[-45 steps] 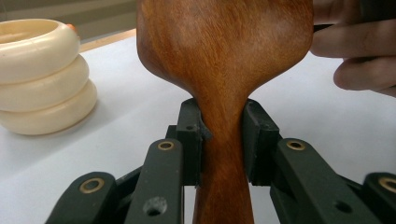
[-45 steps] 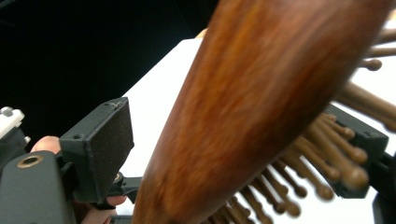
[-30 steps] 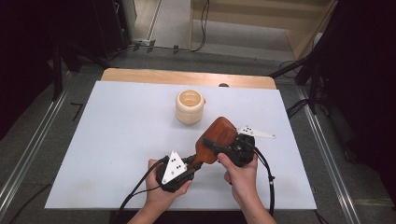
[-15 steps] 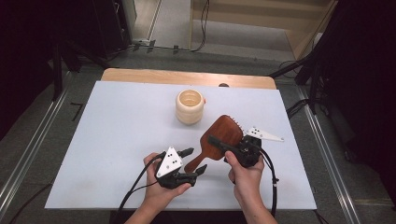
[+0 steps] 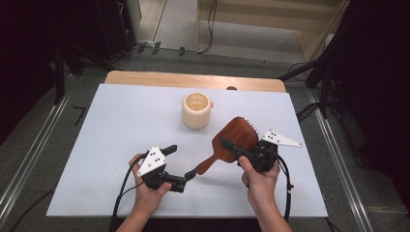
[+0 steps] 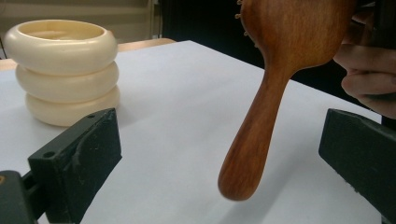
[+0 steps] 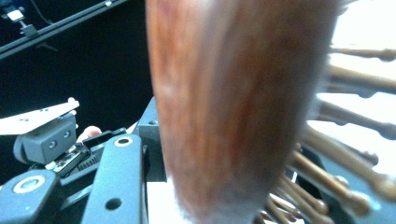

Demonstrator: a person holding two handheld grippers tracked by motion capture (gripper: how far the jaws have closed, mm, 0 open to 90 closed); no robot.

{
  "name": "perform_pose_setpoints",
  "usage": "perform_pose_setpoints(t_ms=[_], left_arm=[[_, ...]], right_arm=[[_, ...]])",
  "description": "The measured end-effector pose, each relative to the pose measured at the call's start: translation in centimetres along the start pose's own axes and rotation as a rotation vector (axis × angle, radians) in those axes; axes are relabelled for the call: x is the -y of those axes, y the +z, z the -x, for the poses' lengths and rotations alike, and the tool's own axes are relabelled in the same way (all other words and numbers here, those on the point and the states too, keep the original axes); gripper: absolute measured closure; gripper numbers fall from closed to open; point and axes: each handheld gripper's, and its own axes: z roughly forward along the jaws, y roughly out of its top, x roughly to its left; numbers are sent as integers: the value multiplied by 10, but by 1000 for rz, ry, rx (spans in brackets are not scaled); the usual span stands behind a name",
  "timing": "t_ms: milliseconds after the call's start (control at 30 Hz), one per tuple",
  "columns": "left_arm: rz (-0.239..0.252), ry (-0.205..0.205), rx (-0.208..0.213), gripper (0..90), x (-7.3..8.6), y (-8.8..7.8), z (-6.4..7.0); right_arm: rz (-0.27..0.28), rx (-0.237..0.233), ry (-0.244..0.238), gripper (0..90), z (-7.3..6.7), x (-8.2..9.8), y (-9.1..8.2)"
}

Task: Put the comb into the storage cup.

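Left tool [image 5: 180,165] now off hairbrush [image 5: 231,142] handle.

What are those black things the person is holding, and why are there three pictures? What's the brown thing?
A person holds a hand tool in each hand, each ending in a two-jawed claw. One picture looks down from above the white table. The other two come from small cameras riding on each tool. The brown thing is a wooden hairbrush. The right claw is pinched shut on its head, holding it up at a slant. The left claw has just opened its jaws, and the brush's handle hangs between them, untouched. A cream ridged cup stands farther back.
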Motion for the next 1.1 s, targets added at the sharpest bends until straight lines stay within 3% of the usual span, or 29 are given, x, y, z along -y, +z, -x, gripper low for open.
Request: perform_pose_setpoints(t_ms=[133,567,1100], left_arm=[[1,15,-29,0,2,-8,-8],[16,-4,-135,0,12,-42,-43],[19,-23,-263,0,25,-89,-72]], right_arm=[[4,3,-27,505,-1,-2,-1],[28,11,-104,504,-7,-7,-8],[27,16,-126,504,-6,-7,-9]])
